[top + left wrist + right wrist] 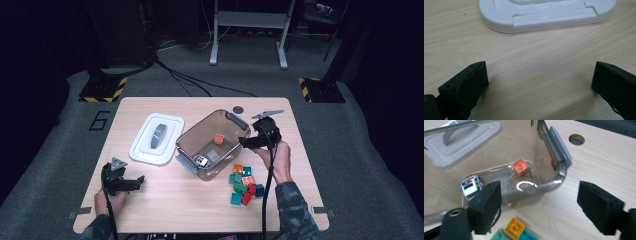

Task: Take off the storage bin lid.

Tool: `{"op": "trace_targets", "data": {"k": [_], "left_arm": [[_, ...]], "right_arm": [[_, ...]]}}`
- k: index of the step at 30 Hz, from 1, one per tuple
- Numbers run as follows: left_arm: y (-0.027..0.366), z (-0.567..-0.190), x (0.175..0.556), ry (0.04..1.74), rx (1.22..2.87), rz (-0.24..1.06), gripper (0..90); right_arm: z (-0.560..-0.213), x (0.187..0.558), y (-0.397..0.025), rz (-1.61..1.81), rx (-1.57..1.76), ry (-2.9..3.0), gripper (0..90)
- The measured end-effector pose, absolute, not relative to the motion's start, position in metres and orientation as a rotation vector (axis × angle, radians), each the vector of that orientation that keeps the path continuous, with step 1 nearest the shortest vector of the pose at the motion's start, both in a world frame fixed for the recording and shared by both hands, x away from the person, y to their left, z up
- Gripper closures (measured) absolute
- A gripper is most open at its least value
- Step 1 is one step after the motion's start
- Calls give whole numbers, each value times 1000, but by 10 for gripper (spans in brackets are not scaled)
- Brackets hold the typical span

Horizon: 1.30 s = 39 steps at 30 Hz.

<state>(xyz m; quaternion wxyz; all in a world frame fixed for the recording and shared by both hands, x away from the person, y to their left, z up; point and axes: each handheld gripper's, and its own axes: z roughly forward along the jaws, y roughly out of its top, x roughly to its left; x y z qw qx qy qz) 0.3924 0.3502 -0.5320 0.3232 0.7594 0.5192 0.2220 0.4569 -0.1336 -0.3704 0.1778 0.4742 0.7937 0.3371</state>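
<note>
A clear brown plastic box (186,140) (549,152) stands mid-table, holding an orange brick (219,139) (520,166) and a small white toy police car (201,161) (471,185). Its white lid (156,138) (544,13) lies flat to the left. Loose bricks (243,184), orange, teal, green and red, are heaped in front of the box on the right. My right gripper (248,141) (539,205) hovers open above the box's near right corner, nothing between its jaws. My left gripper (134,182) (540,82) is open low over bare table, short of the lid.
A round cable hole (238,109) (576,139) sits in the wooden table (150,210) behind the box. Dark floor with cables and a grey stand frame (250,30) lies beyond the far edge.
</note>
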Motion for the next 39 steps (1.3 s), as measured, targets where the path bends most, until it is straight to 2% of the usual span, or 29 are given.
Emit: {"op": "trace_targets", "data": {"k": [9, 15, 23, 35, 39], "left_arm": [[350, -532, 392, 1363, 1994, 581, 2], [350, -532, 392, 1363, 1990, 584, 2], [350, -532, 392, 1364, 1990, 584, 2], [350, -531, 392, 1363, 1999, 574, 3], [350, -532, 392, 1364, 1996, 577, 3]], "right_arm": [[-398, 418, -160, 940, 1423, 2239, 35], [-434, 393, -174, 889, 1495, 2245, 28], [-470, 370, -186, 815, 1597, 2218, 106], [-491, 363, -173, 760, 1649, 2223, 149], [-491, 363, -170, 749, 1638, 2218, 282]]}}
